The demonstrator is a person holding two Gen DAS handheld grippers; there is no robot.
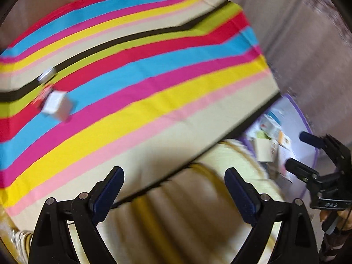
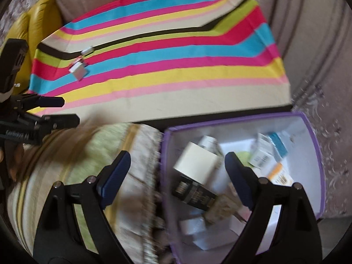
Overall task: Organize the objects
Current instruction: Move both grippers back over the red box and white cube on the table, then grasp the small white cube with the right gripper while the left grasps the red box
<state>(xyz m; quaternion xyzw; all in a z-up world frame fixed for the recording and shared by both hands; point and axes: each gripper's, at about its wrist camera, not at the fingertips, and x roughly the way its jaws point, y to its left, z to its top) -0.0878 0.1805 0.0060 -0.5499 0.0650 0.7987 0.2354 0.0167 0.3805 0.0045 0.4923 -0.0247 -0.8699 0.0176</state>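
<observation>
A small white box [image 1: 57,105] [image 2: 78,70] lies on the striped cloth [image 1: 154,66] [image 2: 176,50], with a red item [image 1: 43,95] and a smaller white piece [image 1: 46,74] [image 2: 87,50] beside it. My left gripper [image 1: 173,173] [image 2: 67,110] is open and holds nothing, over the cloth's near edge. My right gripper [image 2: 177,156] [image 1: 298,150] hangs open above the purple-rimmed storage box [image 2: 316,154] [image 1: 308,121]. In that box lie a white carton [image 2: 198,165], a black carton [image 2: 193,193] and several other packets. Neither pad touches them.
Pale green and yellow striped fabric [image 2: 88,154] [image 1: 198,209] lies between the cloth's edge and the storage box. A yellow cushion [image 2: 41,22] sits at the far left. Patterned grey upholstery [image 2: 330,88] runs behind and to the right of the table.
</observation>
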